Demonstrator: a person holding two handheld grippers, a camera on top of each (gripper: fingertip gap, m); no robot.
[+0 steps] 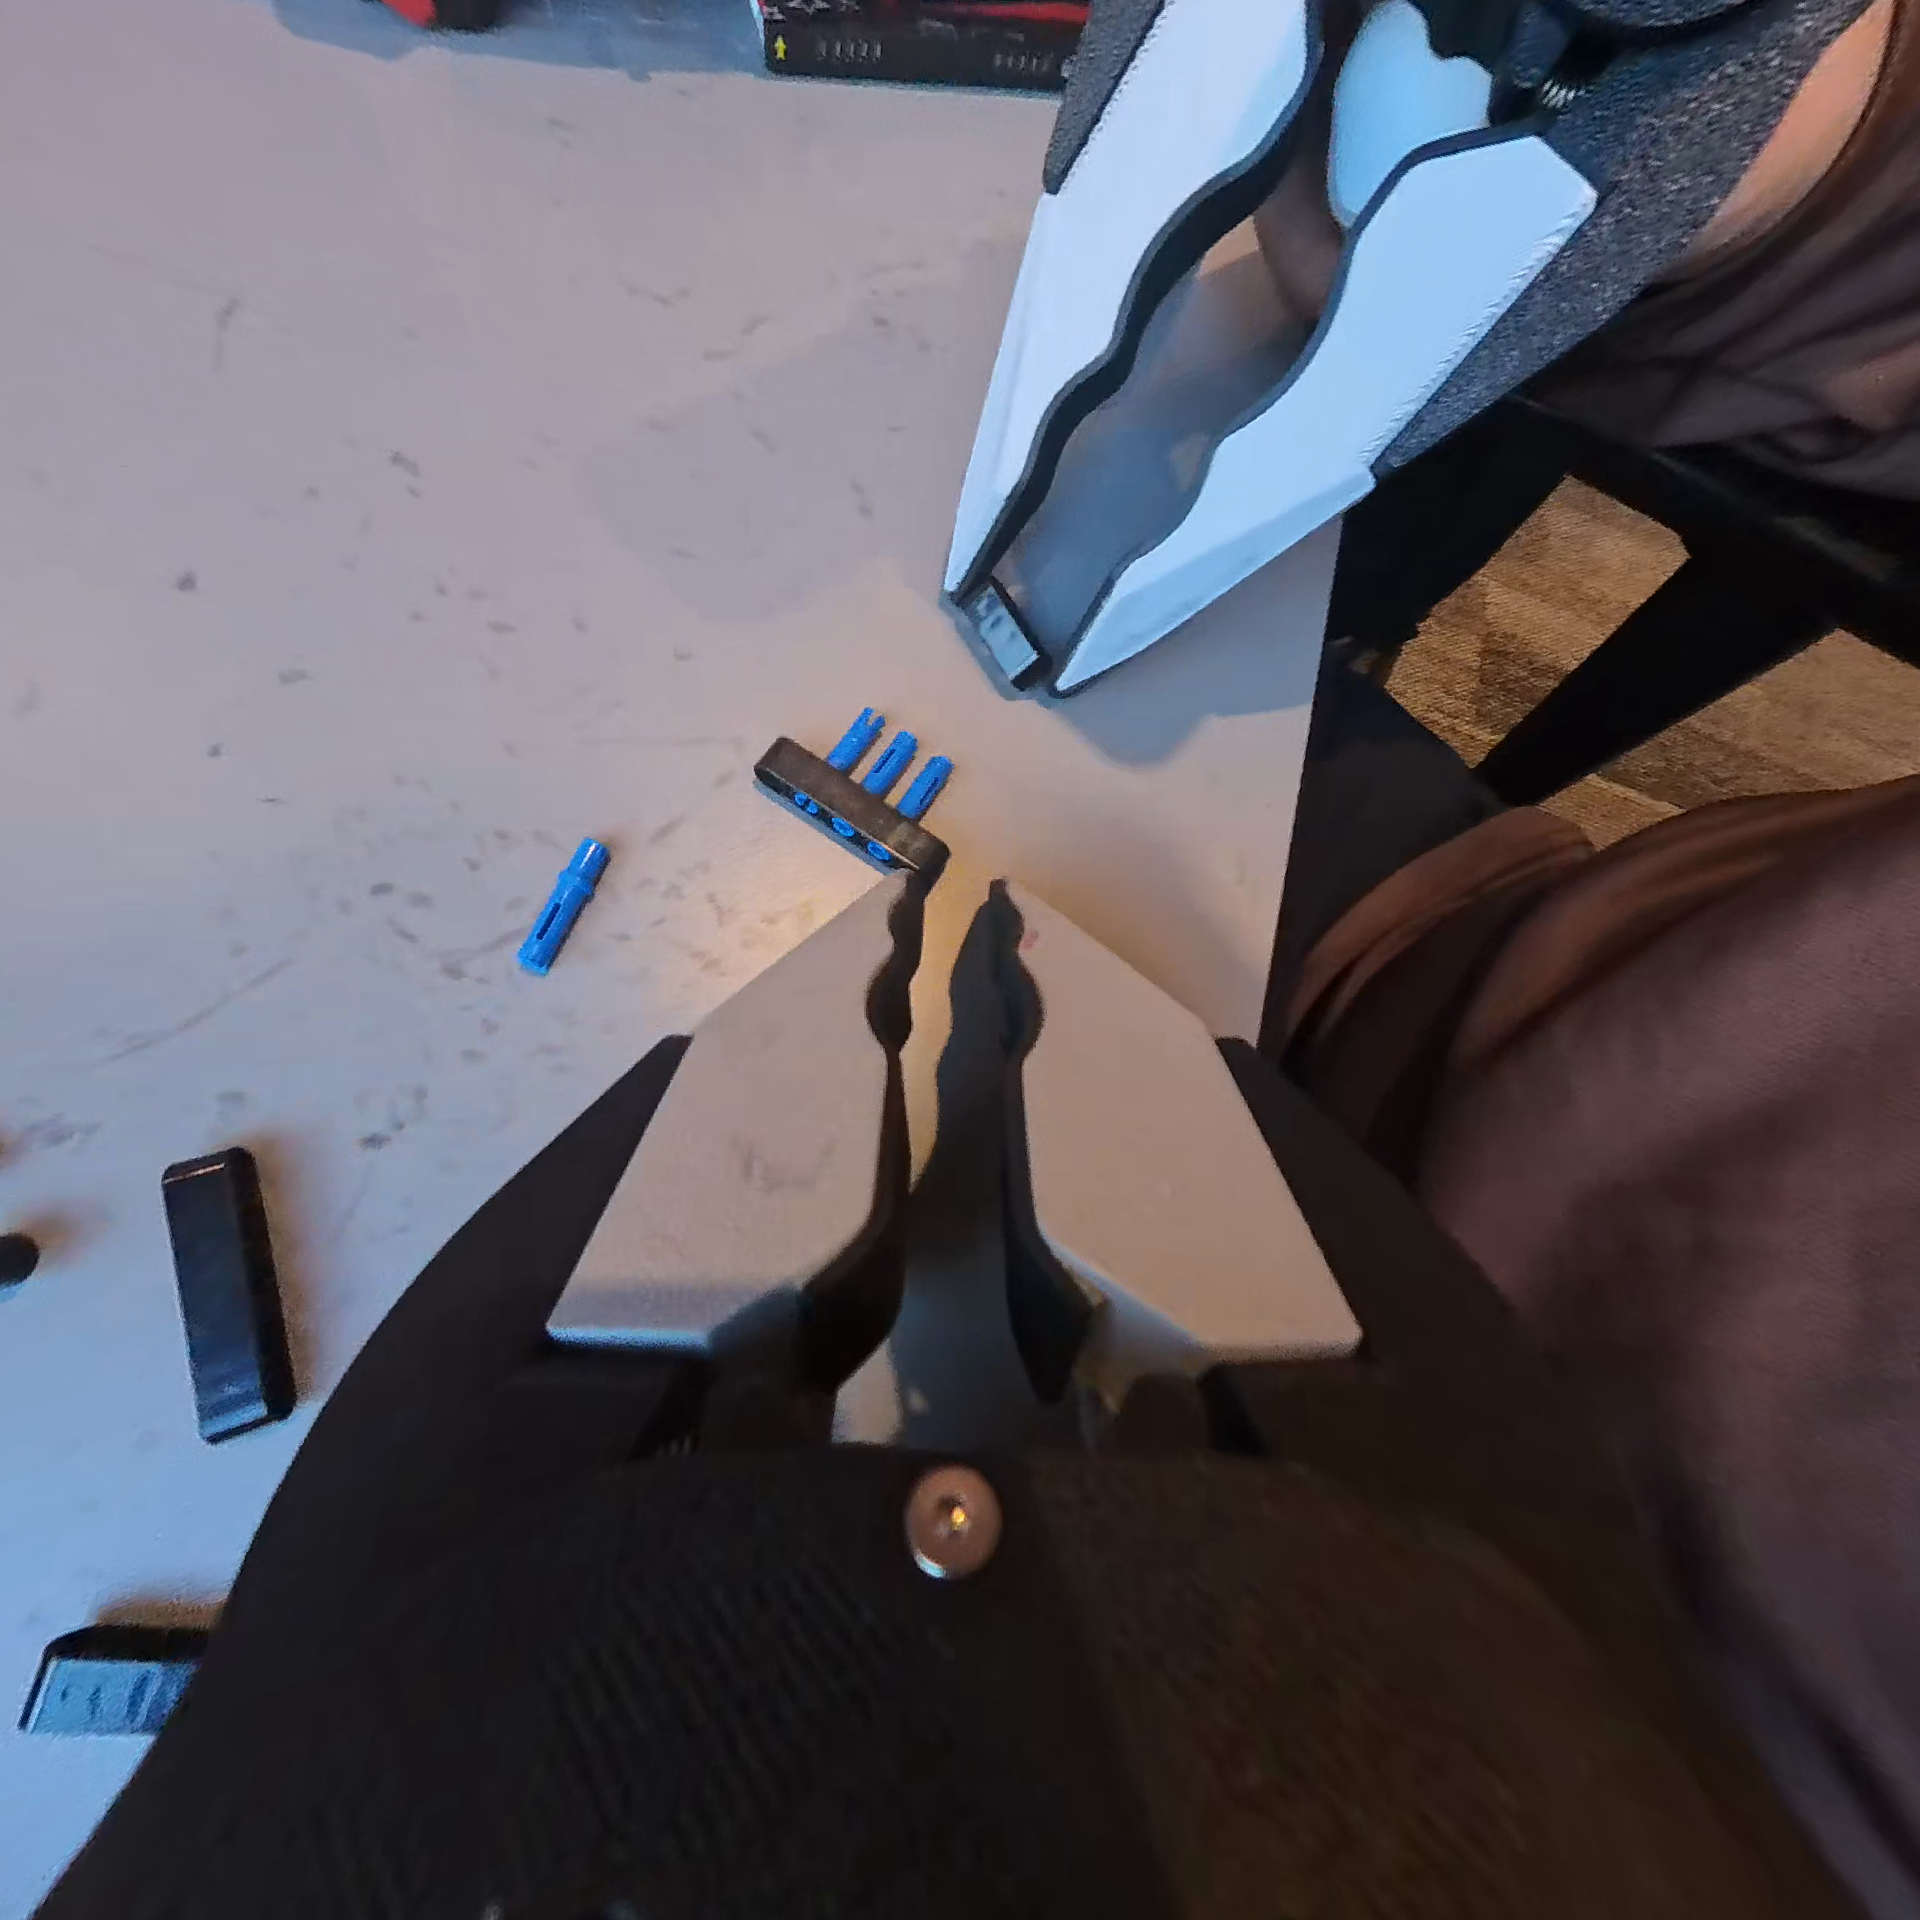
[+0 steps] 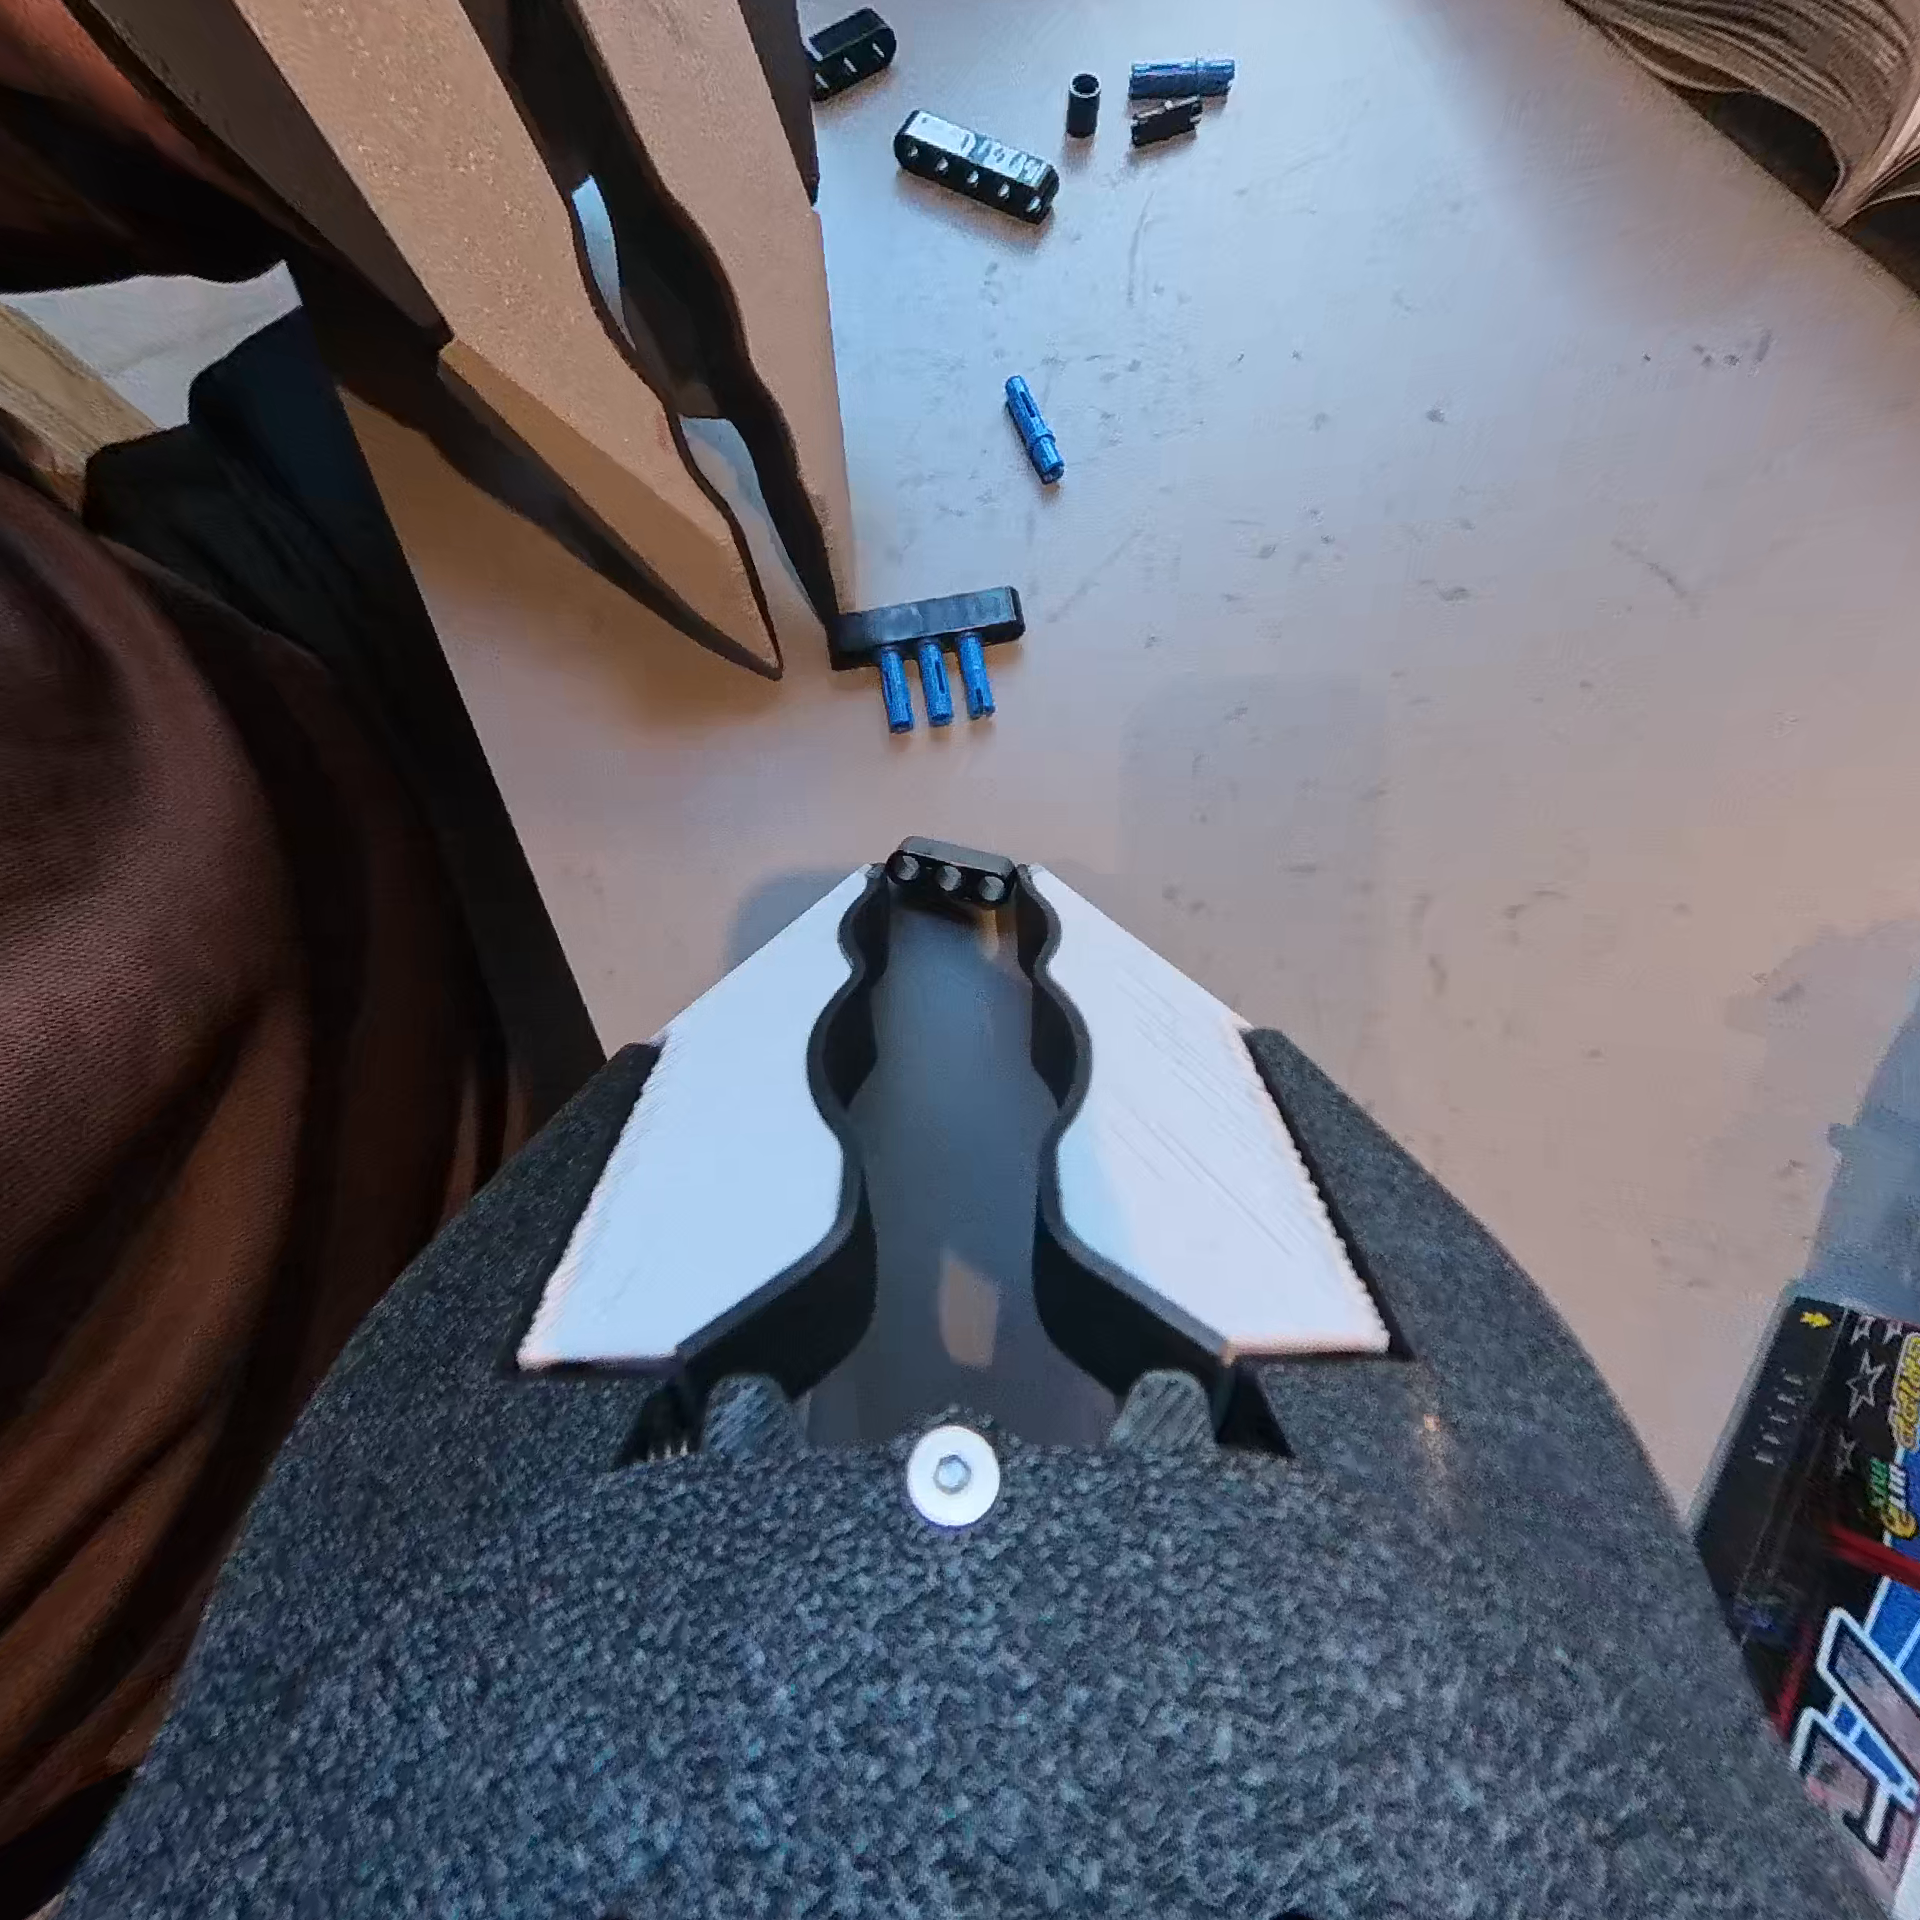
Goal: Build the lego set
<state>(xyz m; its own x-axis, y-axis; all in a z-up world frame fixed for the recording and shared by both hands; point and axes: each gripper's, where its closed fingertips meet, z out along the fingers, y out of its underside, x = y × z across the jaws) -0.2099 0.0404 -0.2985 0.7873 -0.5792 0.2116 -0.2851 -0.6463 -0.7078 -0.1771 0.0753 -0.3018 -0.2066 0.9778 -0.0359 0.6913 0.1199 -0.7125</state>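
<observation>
- Jaws first: your right gripper (image 2: 956,883) is pinching a short black three-hole beam (image 2: 954,881) at its very tips, holes facing forward. Your left gripper (image 1: 951,888) has its jaws nearly together with a narrow gap, nothing between them, one tip touching the end of the pinned beam (image 1: 852,805).
- That pinned beam lies flat on the surface (image 1: 416,468) near its edge, close to you, with three blue pins (image 1: 890,761) sticking out sideways towards the right gripper.
- The step in hand looks like pressing the short beam onto those three pins. Line its three holes up with the pins before you push; come in low and level, since the pins lie parallel to the surface.
- Use the left tip as a backstop. It bears on one end only, so the beam may pivot; shift it behind the middle, opposite the pins, if you can.
- Push straight along the pins, not downward, or the short beam may twist out of such a shallow hold.
- A spare blue pin (image 1: 563,906) and a loose black beam (image 1: 227,1294) lie off to the side, well apart; leave them for now.
</observation>
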